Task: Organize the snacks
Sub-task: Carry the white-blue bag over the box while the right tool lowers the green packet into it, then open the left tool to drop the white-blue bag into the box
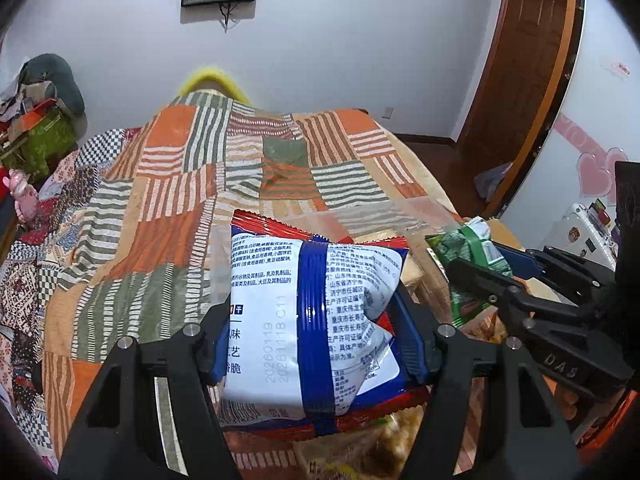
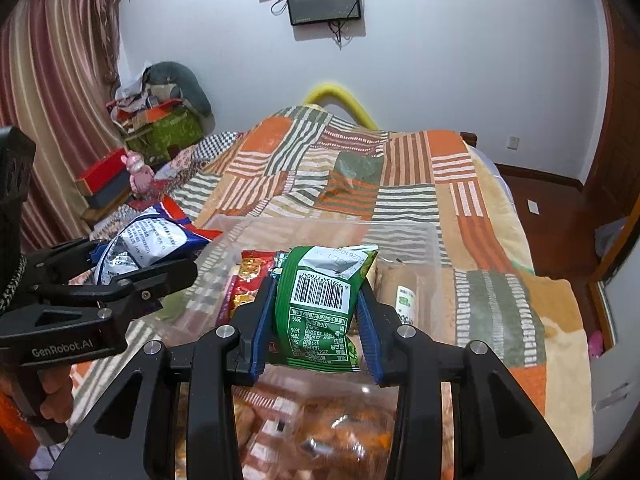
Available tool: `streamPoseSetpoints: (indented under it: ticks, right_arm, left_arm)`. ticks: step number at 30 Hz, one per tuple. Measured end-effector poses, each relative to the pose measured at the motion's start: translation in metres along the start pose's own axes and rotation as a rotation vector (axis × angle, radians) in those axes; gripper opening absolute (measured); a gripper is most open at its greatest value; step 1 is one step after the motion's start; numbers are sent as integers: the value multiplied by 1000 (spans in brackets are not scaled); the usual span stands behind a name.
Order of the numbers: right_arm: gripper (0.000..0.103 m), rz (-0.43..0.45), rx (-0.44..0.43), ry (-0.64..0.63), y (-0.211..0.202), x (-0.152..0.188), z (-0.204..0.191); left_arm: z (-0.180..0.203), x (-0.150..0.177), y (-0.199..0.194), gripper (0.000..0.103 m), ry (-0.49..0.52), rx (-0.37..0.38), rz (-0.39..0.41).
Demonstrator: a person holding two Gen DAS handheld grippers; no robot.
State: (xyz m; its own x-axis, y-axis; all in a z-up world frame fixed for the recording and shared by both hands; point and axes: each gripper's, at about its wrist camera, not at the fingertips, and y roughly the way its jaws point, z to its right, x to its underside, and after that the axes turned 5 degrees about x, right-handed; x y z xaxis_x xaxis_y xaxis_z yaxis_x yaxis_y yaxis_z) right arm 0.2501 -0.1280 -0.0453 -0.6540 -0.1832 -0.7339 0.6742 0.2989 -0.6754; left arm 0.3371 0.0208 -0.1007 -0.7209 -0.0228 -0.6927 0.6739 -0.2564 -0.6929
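Presently, in the left wrist view, the left gripper (image 1: 316,344) has its jaws closed across the middle of a puffy white, blue and red foil snack packet (image 1: 308,320), printed back uppermost; gripping at the belly rather than a crimped end keeps the inflated bag level and stops it swinging. It is held above a clear, thin-walled plastic storage bin (image 1: 424,208) that sits on a bed covered by an orange, green and white striped patchwork blanket (image 1: 168,200). The right gripper (image 1: 488,280) appears alongside, carrying a green foil snack packet (image 1: 476,248). In the right wrist view, the right gripper (image 2: 316,320) pinches the green packet (image 2: 324,304) between its blue pads at mid-height, barcode side up, directly over the bin (image 2: 434,240), whose interior already holds a red and gold wrapper (image 2: 248,276) and a pale tan packet (image 2: 400,288). The left gripper (image 2: 132,276) with the white packet (image 2: 148,244) hangs to one side near the bin's rim. Judgement: both packets are poised for deposit; neither is released yet.
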Motion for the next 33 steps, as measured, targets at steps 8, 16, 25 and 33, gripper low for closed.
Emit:
streamPoseSetpoints:
  ticks: [8, 16, 25, 33]
  right_arm:
    - [35, -67, 24, -52, 28, 3, -4]
    - [37, -101, 5, -51, 31, 6, 1]
    - [44, -80, 0, -39, 12, 5, 6]
    - [49, -16, 21, -26, -22, 4, 18]
  left_arm:
    - [-5, 1, 30, 66, 4, 1, -65]
    - [-5, 1, 39, 66, 4, 7, -85]
    - [-3, 0, 13, 67, 6, 43, -42]
    - [1, -6, -31, 74, 35, 24, 43]
